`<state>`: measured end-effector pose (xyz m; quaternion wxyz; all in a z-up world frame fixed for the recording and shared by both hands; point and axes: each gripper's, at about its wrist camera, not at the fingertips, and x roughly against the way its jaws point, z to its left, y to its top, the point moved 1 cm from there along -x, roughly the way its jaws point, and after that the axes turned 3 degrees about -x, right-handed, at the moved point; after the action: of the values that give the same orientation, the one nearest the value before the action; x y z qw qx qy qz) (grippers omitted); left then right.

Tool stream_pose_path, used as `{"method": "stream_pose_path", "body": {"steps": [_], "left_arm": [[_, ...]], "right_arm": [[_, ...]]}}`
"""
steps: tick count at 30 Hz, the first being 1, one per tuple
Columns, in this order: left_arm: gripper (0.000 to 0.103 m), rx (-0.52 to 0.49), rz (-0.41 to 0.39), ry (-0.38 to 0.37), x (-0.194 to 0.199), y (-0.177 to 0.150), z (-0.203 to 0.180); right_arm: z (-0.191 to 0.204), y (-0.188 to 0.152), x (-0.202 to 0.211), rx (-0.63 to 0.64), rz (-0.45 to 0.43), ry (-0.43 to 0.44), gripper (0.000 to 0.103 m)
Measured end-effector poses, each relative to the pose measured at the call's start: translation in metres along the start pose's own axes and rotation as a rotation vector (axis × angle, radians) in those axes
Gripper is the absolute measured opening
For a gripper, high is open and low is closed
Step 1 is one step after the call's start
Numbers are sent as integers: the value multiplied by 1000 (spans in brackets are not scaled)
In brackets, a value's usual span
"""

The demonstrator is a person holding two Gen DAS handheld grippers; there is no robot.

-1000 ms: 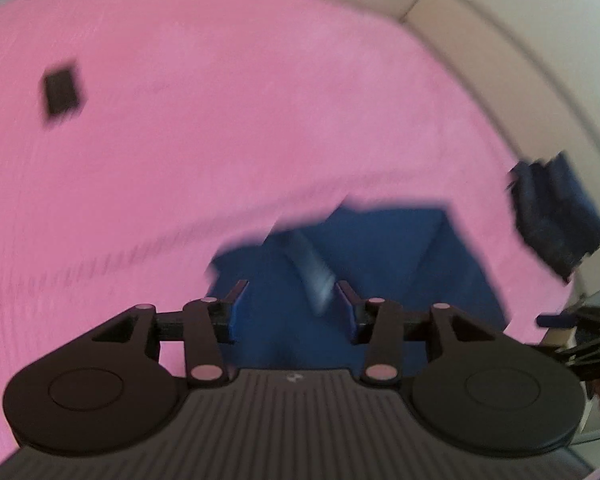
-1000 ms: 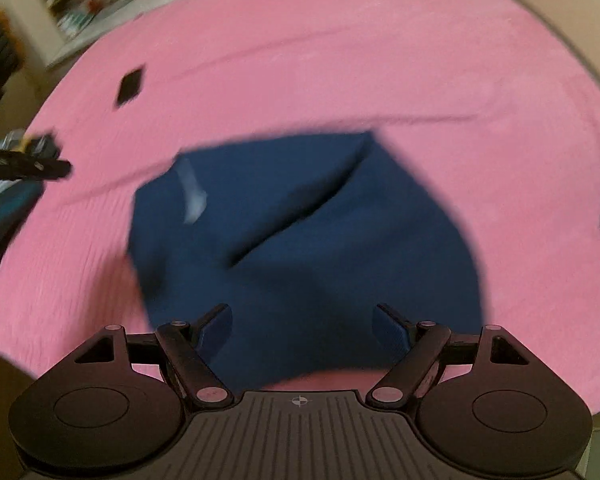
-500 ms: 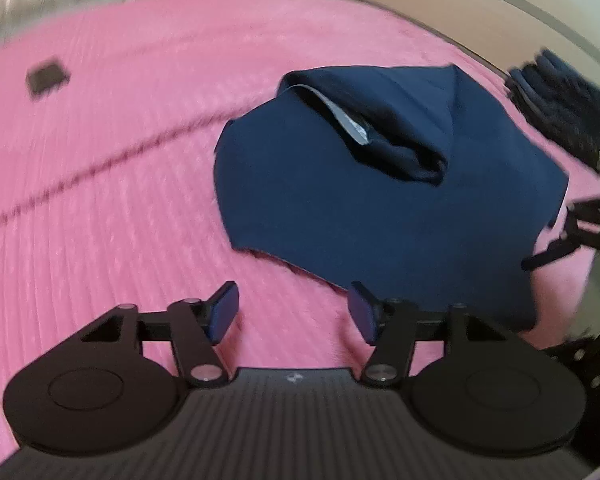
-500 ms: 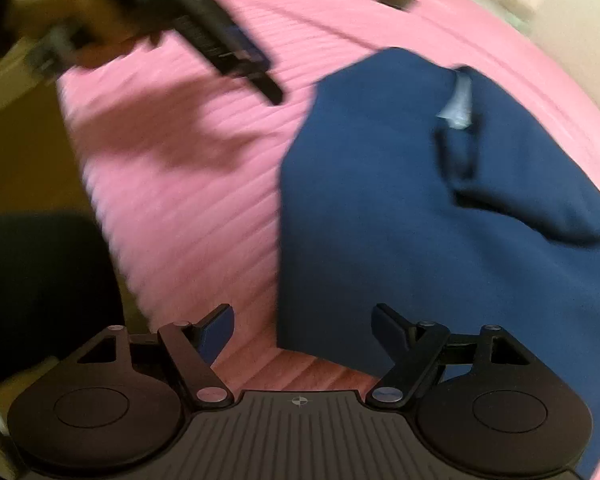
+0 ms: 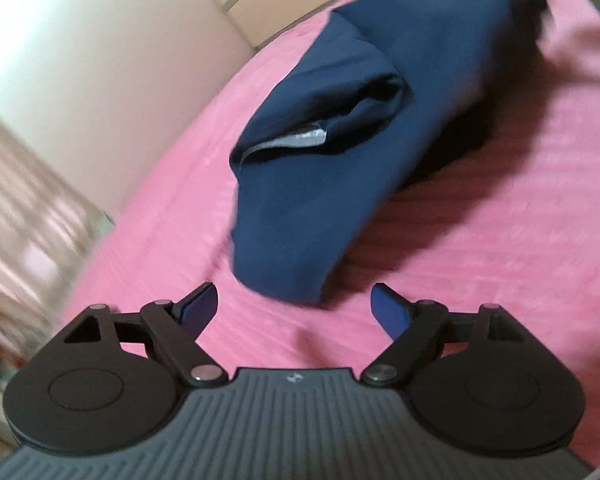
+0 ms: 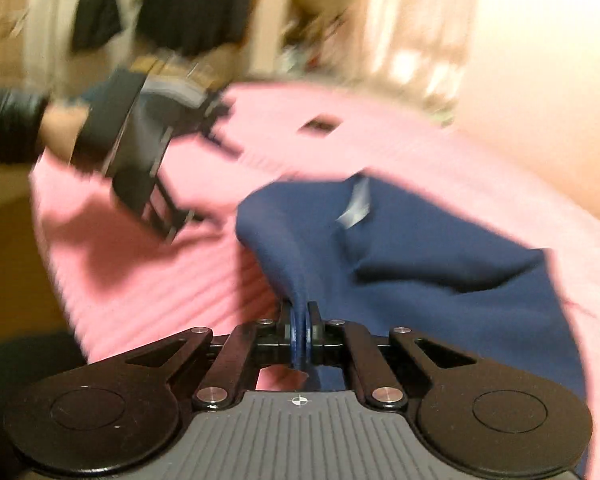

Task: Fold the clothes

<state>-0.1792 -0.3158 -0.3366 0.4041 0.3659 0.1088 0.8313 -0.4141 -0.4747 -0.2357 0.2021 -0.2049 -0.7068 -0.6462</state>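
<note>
On the pink bed (image 5: 480, 240), a navy blue garment (image 5: 312, 200) lies loosely bunched, with one thick fold rolled over on top and a pale grey label (image 5: 296, 138) showing inside the fold. Its nearest rounded edge sits just in front of the left tool (image 5: 294, 304), touching neither finger.

A second ago the garment was spread flatter across the bed and both tools hung above it with their jaws apart. Now the right tool (image 6: 300, 334) has clenched tight on a corner of the navy cloth, which rises in a taut ridge from the bed into its closed pads. The left tool, half closed a second ago, is opening its jaws wide and has come down low over the bed, with only bare pink cover between its blue fingertips (image 5: 198, 304). From the right side, the person's left hand (image 6: 60, 136), in a dark sleeve, can be seen carrying that tool toward the cloth, though the view is blurred.

This looks like the start of a fold: one corner is secured, and the left tool seems to be lining up for the edge nearest it. Once both grip, the cloth could be lifted and laid over itself. The rolled fold on top may need smoothing first.
</note>
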Motion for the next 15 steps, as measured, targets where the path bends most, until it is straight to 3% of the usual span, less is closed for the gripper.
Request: {"method": "stream_pose_path", "body": {"steps": [4,10,12,13,15], "left_arm": [[81,-171,-19,76,0,13,-12],[78,-384,-87,129,-18,21,-29],[53,-446,-107,137,-25,22,-33],[45,-467,-113,137,-28,22,-32],[12,-437,-116,121,-29,24,-20]], "right_arm": [[0,4,35,-37,-45,-43,1],[0,10,43,-38,-33,-59,1],[-4,10,41,-53,-20,-67,1],[-8,10,39,-65,-12,-71,1],[-14,13,34,-106,-2,-78,1]]}}
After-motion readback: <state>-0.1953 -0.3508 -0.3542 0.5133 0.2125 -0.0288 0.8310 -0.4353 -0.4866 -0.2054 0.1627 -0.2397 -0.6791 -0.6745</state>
